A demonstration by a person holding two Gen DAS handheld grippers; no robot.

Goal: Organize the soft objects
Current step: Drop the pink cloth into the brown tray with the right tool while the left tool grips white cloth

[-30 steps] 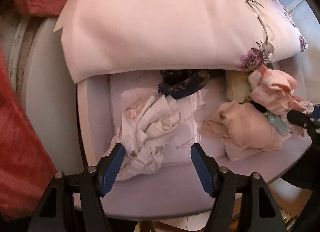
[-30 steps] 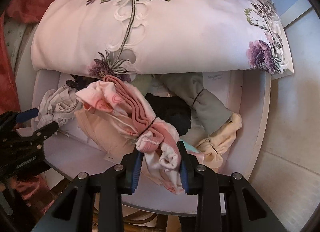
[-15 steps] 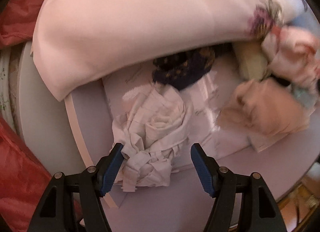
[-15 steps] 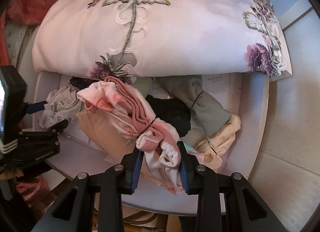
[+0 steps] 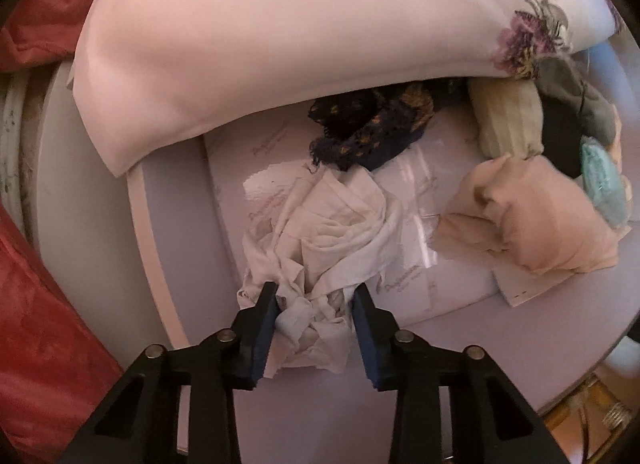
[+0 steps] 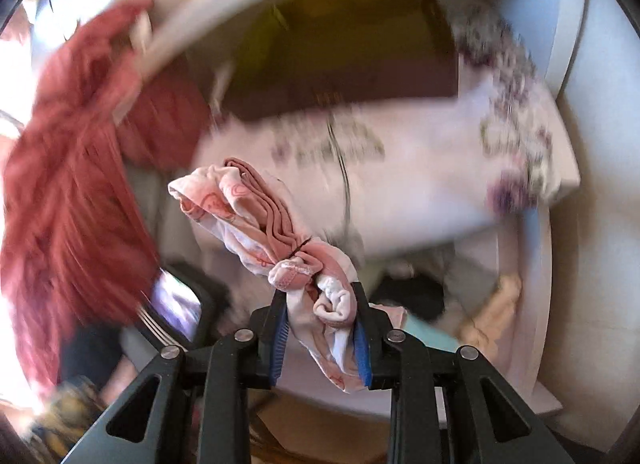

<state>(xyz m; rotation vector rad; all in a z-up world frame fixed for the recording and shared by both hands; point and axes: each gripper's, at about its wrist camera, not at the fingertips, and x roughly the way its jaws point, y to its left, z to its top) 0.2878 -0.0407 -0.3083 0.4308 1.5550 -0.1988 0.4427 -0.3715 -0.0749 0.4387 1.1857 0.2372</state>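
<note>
Left gripper (image 5: 314, 302) jaws closing on the crumpled white cloth (image 5: 320, 240) lying on the round table (image 5: 168, 248), so bite deep into the bunch, while the right gripper (image 6: 320, 316) clamps the pink banded bundle (image 6: 280, 240) clear above it.

The white garment (image 5: 320, 240) under my left tool is thin, crumpled matt cloth. It lies on a glossy sheet (image 5: 424, 168) that throws back glare. The pillow (image 5: 280, 24) is smooth cloth, the dark piece (image 5: 372, 128) coarse and lacy, the peach bundle (image 5: 544, 224) sheer and soft.
</note>
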